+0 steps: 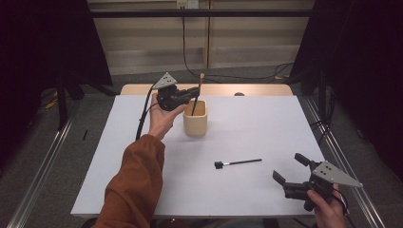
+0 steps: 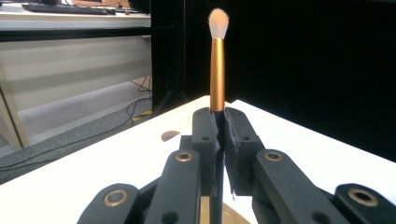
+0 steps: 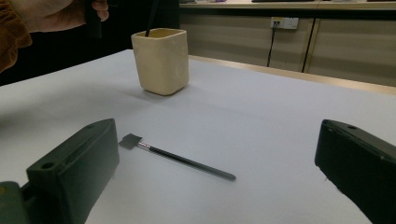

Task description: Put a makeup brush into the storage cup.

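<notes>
A makeup brush [image 1: 198, 93] with a gold ferrule and pale bristles [image 2: 217, 56] stands upright, its dark handle reaching down into the cream cup [image 1: 195, 118]. My left gripper [image 1: 192, 93] is shut on the brush [image 2: 216, 140] just above the cup's rim. A second, flat-headed black brush [image 1: 237, 163] lies on the white table in front of the cup [image 3: 161, 59]; its head [image 3: 130, 140] points left in the right gripper view. My right gripper [image 1: 289, 168] hovers open near the table's front right corner, jaws spread wide and apart from the flat brush [image 3: 180, 158].
The white table top [image 1: 142, 180] ends in a wooden strip at the back. Black curtains stand at both sides, and cables run on the floor behind. An orange sleeve [image 1: 133, 190] reaches across the table's left half.
</notes>
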{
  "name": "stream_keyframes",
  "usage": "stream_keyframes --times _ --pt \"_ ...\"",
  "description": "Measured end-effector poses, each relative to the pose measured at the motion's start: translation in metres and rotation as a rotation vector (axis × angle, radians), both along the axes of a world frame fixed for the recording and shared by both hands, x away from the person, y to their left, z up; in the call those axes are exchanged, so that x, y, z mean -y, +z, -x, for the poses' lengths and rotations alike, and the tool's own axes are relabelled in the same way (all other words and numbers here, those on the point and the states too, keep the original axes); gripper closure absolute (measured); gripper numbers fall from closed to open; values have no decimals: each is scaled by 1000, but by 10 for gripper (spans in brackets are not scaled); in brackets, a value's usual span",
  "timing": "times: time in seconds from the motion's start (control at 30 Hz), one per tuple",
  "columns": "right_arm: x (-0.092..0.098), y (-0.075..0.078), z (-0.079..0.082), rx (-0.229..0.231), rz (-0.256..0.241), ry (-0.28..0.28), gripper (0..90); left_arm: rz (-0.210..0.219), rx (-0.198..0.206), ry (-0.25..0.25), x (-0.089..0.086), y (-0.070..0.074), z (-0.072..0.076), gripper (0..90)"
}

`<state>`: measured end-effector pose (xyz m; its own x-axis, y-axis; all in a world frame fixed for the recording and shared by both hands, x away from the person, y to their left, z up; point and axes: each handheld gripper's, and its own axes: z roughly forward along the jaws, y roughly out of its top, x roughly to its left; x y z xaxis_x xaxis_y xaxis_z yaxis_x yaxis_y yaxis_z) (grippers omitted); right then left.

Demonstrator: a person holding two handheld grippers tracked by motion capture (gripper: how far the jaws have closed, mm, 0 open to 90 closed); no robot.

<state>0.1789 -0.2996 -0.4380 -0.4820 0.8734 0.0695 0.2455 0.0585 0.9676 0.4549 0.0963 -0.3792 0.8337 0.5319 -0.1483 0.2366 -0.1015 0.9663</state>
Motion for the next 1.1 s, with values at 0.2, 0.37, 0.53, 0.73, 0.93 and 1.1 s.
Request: stream_keyframes --times 0.2,0.37,0.53,0.73,0.93,1.1 --pt "-1 0 0 -2 -1 1 0 5 -10 -1 -4 -7 2 840" --pt "0 0 0 -2 -1 2 0 7 -16 4 -10 -12 3 840" --pt "-1 0 0 -1 0 3 0 6 -20 8 -12 -18 6 839" --pt "-1 0 0 -1 -2 7 0 5 -17 8 -14 -25 9 839" --pt "-1 0 0 -1 0 6 0 -7 -18 5 -14 -30 10 838" --pt "0 0 0 -1 -1 5 0 -10 -20 2 -15 -29 10 830"
